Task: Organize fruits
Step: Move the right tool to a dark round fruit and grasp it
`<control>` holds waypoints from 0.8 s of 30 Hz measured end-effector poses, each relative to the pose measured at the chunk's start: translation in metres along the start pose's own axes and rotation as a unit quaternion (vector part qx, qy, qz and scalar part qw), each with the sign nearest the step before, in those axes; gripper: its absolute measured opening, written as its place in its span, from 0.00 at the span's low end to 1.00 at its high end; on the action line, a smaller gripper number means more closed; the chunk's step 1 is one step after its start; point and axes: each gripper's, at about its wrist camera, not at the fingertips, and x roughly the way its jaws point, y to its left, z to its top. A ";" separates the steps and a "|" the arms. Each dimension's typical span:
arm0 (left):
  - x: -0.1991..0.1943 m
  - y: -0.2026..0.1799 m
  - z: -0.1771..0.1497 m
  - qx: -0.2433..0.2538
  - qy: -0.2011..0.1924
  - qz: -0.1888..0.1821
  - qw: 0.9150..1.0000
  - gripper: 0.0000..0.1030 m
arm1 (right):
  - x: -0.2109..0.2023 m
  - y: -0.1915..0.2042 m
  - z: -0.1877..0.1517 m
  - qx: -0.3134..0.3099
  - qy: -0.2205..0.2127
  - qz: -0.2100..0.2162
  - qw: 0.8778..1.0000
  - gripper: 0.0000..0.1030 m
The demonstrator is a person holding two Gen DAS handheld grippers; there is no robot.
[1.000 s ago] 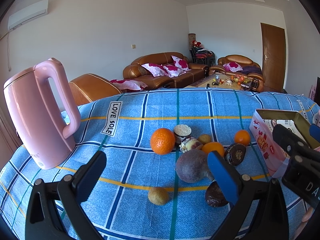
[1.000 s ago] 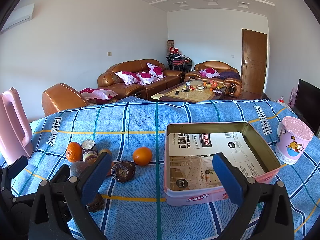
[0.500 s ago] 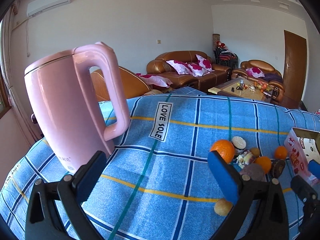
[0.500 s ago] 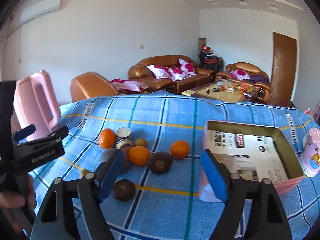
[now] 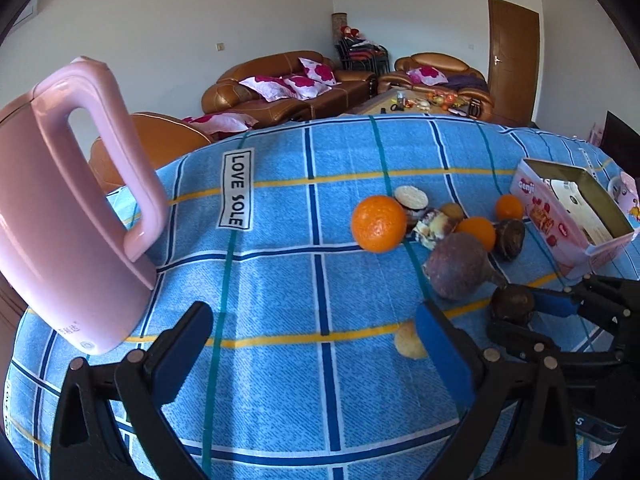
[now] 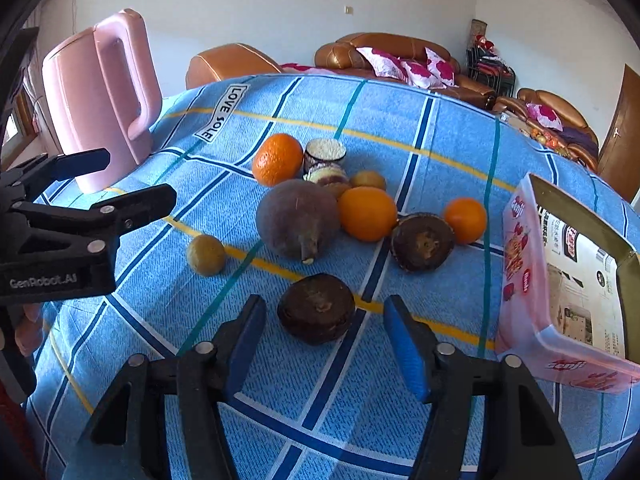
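A pile of fruit lies on the blue checked cloth: a large orange (image 6: pixel 277 159), two smaller oranges (image 6: pixel 367 213), a big purple fruit (image 6: pixel 298 218) and a dark brown fruit (image 6: pixel 422 242). Nearest me lies another dark brown fruit (image 6: pixel 316 314). My right gripper (image 6: pixel 326 344) has a finger on each side of it; the jaws are closing and a gap shows at both pads. The left wrist view shows the same fruit (image 5: pixel 512 304) between those fingers. My left gripper (image 5: pixel 316 344) is open over bare cloth, left of the pile.
An open pink tin box (image 6: pixel 520 248) stands right of the fruit, its printed paper lining showing. A tall pink kettle (image 5: pixel 68 208) stands at the table's left. A small yellowish fruit (image 6: pixel 206 255) lies apart, near the left gripper (image 6: pixel 120 182). Sofas are beyond the table.
My right gripper has dropped toward the table and swung from the tin box over to the fruit, its jaws narrowing around the nearest dark fruit. The left gripper stays open; its view has panned.
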 end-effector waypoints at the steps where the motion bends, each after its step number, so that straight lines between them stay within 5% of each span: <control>1: 0.000 -0.003 -0.001 0.003 0.001 -0.010 1.000 0.99 | 0.000 -0.002 -0.001 0.005 0.002 0.005 1.000 0.40; 9: 0.006 -0.019 -0.004 0.035 0.028 -0.067 0.997 0.62 | -0.025 -0.016 -0.001 0.033 -0.040 -0.009 0.999 0.39; 13: 0.013 -0.030 -0.006 0.053 0.035 -0.073 0.995 0.62 | -0.048 -0.035 0.005 0.073 -0.086 0.000 0.994 0.39; 19: 0.017 -0.044 -0.008 0.075 0.037 -0.077 0.994 0.62 | -0.045 -0.040 0.009 0.074 -0.083 0.002 0.994 0.40; 24: 0.030 -0.046 -0.010 0.069 0.048 -0.067 0.994 0.48 | -0.046 -0.038 0.006 0.060 -0.080 0.000 0.995 0.40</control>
